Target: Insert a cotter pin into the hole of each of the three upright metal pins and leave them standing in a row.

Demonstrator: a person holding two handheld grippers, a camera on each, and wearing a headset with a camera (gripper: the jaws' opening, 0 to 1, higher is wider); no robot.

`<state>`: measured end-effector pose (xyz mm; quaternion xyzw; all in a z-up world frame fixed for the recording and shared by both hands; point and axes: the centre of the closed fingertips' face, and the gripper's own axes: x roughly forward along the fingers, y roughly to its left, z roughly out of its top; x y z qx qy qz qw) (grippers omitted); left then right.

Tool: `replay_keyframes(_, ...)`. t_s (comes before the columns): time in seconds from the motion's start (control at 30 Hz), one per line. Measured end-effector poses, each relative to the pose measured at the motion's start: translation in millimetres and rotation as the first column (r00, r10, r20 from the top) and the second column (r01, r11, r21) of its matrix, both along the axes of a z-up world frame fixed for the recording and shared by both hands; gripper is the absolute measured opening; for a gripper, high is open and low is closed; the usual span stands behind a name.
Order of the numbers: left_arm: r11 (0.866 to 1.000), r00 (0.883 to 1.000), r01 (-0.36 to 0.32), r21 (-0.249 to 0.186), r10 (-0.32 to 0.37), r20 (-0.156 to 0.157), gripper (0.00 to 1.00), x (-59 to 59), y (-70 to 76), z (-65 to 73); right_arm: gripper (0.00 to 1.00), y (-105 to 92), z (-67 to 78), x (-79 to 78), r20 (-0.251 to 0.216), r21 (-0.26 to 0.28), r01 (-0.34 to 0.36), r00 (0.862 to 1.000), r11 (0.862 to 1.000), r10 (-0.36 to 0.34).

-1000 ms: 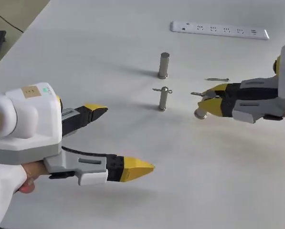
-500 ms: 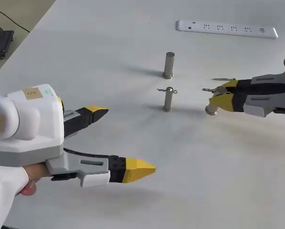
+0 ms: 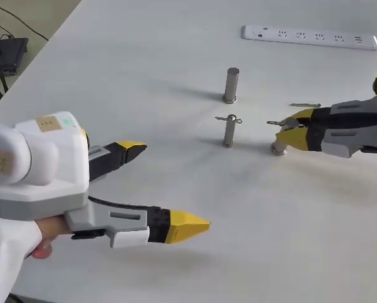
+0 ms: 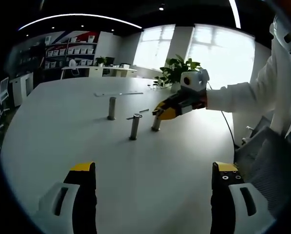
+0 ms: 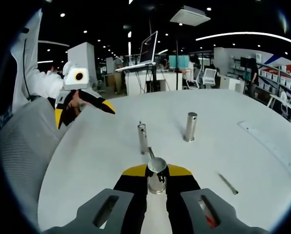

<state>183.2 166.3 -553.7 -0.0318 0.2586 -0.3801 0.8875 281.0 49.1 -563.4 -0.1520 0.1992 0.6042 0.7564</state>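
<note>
At 3 o'clock your right gripper (image 3: 293, 129) clamps a metal pin (image 5: 156, 175), cotter pin (image 3: 274, 123) seemingly through; left gripper (image 3: 168, 185) gapes idle. Next, likely: spare cotter (image 3: 305, 105) into far pin (image 3: 231, 85).

- No word, number or brand is showing sharply enough to be read in any view.
- Two tan stickers (image 3: 47, 123) are sitting on the white body of the left gripper (image 3: 169, 185); their marks are coming out too blurred to make out.
- The white power strip (image 3: 308, 36) is carrying small marks by its sockets, too tiny to read.
</note>
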Motion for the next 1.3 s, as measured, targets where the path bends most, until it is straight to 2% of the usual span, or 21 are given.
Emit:
replay_keyframes(0.17,1.0,1.0,-0.007,-0.004,0.007,-0.015,0.99,-1.7,0.2,-2.5,0.08,2.3,1.0,1.1,0.01,0.006,-0.011,1.0,1.0,0.011)
replay_keyframes(0.5,1.0,1.0,-0.012,-0.018,0.011,-0.014,0.99,-1.3,-1.7,-0.8,0.08,1.9,3.0,-1.0,-0.012,0.026,-0.01,1.0,1.0,0.01)
replay_keyframes(0.83,0.999,0.999,-0.024,-0.022,0.023,-0.026,0.99,-1.5,-2.3,-3.1,0.09,1.6,3.1,-1.7,0.014,0.026,-0.004,1.0,1.0,0.004)
replay_keyframes(1.13,0.999,0.999,-0.024,-0.029,0.023,-0.032,0.99,-0.8,-4.7,-3.1,0.09,-1.8,2.0,-0.2,-0.022,0.045,0.012,1.0,0.999,-0.011)
replay_keyframes(1.3,0.999,0.999,-0.022,-0.031,0.021,-0.035,0.99,-0.7,-6.1,-3.6,0.09,-2.7,1.2,0.5,-0.025,0.054,0.024,0.999,0.998,-0.023)
